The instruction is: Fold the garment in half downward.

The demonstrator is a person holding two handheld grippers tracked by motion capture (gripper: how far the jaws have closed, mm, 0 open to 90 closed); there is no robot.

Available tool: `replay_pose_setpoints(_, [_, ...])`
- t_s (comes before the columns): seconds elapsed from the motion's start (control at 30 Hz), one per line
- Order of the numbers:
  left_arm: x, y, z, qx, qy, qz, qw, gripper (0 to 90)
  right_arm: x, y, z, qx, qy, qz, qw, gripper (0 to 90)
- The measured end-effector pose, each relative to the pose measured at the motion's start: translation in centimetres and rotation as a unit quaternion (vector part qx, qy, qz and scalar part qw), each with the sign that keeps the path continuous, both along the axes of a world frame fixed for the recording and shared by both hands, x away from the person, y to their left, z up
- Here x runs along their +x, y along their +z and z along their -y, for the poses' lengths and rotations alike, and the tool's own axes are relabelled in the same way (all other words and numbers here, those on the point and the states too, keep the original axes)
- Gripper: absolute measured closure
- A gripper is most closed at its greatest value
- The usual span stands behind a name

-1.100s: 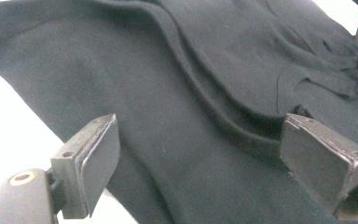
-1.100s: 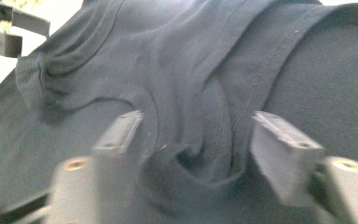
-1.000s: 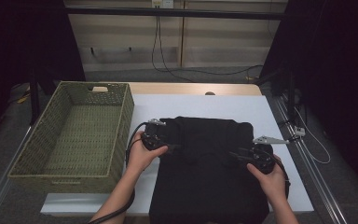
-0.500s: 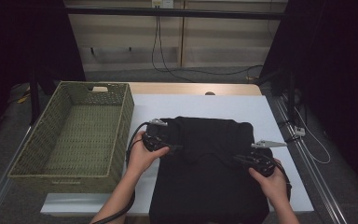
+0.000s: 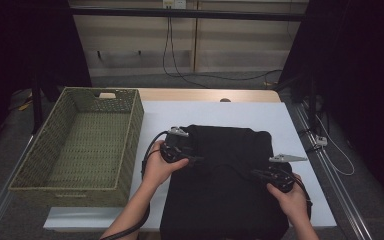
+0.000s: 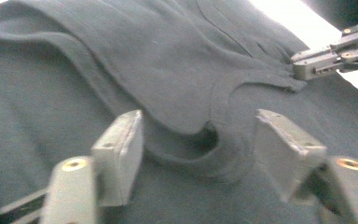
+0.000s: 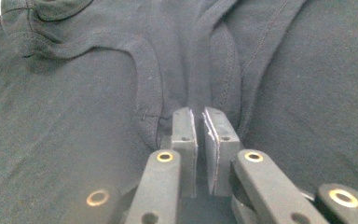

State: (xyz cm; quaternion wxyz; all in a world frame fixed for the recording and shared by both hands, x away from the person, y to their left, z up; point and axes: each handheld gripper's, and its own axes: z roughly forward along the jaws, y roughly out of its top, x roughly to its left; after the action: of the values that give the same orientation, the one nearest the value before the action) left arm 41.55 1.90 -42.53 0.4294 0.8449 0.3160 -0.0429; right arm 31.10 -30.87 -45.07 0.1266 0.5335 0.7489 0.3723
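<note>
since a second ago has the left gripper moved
Yes. In the high view the left gripper has edged right, away from the basket, further over the black shirt.

Matt black knit cloth shirt – woven wicker basket – smooth white table.

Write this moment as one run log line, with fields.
left gripper: closing around shirt fold, not pressing | right gripper: shut on shirt | basket: left

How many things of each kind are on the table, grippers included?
Black garment: 1
Woven basket: 1
Grippers, left gripper and right gripper: 2
Total: 4
</note>
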Motion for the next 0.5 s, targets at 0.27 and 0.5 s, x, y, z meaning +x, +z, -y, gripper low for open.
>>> replay_pose_setpoints(0.27, [-0.02, -0.97, 1.25, 0.041, -0.027, -0.002, 0.9988, 62.0, -0.17, -0.09, -0.06, -0.002, -0.003, 0.001, 1.0000, 83.6])
replay_pose_setpoints(0.5, [-0.34, -0.38, 0.32, 0.021, -0.025, -0.001, 0.9995, 84.2, -0.35, 0.47, 0.29, 0.021, -0.006, 0.014, 0.9997, 85.7])
